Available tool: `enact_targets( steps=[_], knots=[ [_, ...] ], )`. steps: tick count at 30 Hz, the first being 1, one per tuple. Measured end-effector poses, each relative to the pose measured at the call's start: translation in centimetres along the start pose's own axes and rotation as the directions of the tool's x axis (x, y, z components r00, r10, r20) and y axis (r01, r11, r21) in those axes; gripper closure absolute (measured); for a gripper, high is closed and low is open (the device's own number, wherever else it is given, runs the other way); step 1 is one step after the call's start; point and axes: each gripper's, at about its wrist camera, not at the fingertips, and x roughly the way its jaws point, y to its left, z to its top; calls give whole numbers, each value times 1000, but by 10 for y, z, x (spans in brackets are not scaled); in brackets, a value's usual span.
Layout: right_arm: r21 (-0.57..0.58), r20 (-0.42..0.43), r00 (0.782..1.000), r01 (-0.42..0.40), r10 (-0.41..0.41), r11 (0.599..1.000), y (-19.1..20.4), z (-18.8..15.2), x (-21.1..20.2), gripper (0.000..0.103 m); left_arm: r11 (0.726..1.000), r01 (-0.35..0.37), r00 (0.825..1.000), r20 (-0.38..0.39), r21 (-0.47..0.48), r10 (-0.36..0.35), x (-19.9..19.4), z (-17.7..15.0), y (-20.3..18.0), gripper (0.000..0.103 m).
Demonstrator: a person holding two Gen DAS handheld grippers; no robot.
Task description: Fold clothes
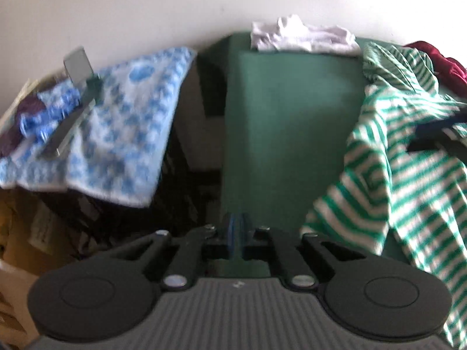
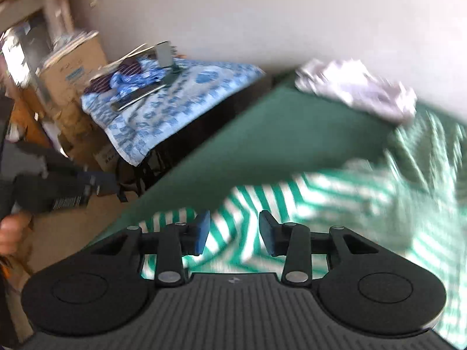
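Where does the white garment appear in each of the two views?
Left wrist: the white garment is top centre, at the green surface's far edge.
Right wrist: white garment, upper right, blurred, at the same edge.
Shared landmark: the blue-patterned cloth, to its left.

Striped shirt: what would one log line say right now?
striped shirt: crumpled on green table | left gripper: shut, empty | right gripper: open over shirt

place: lived-in room of a home | work surface: dark green cloth-covered table (image 1: 292, 122) against a plain white wall (image 1: 146, 5) | laundry: green-and-white striped garment (image 1: 402, 180), crumpled white cloth (image 1: 303, 38), dark red garment (image 1: 437, 61) | side surface: blue-and-white patterned towel (image 2: 181, 93) | storage: brown cardboard boxes (image 2: 76, 70) stacked in the corner
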Motion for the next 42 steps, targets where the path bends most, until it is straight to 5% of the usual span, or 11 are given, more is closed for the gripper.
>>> enact_targets(
  steps=[6, 9, 13, 18, 21, 24, 28, 31, 34, 36, 42],
  knots=[
    [-109, -141, 989, -55, 40, 993, 20, 0, 58, 73, 996, 9, 999, 34, 90, -12, -8, -18, -29, 59],
    [-44, -114, 992, -59, 54, 997, 8, -2, 49, 95, 982, -17, 997, 82, 187, 1, -13, -21, -47, 57],
    [123, 7, 992, -125, 125, 985, -21, -5, 4, 95, 953, -48, 990, 140, 300, 6, -16, -20, -66, 54],
    [298, 52, 996, -84, 72, 951, -50, -35, -33, 97, 888, -85, 983, 181, 453, 2, -4, -14, -92, 45],
    [364, 13, 1000, 1, -6, 931, -59, -61, -42, 97, 848, 12, 982, 152, 530, -109, -4, -12, -107, 45],
    [415, -42, 998, 63, -50, 907, -64, -81, -39, 98, 811, 151, 958, 119, 566, -262, -17, -15, -119, 38],
    [452, -9, 998, 53, -55, 891, -66, -85, -48, 98, 761, 167, 940, 131, 627, -314, -26, -17, -142, 29],
    [408, 17, 997, 62, -75, 911, -61, -78, -51, 99, 752, 189, 930, 131, 631, -344, -29, -5, -151, 29],
    [386, 42, 997, 41, -62, 922, -60, -68, -46, 99, 746, 296, 900, 87, 596, -427, -33, 5, -148, 26],
    [381, 60, 997, 19, -45, 924, -62, -61, -46, 99, 737, 355, 881, 59, 575, -469, -34, 7, -147, 12],
    [409, 40, 999, -15, -2, 913, -72, -54, -51, 87, 771, 316, 927, -9, 553, -374, -5, -9, -178, 18]
  ],
)
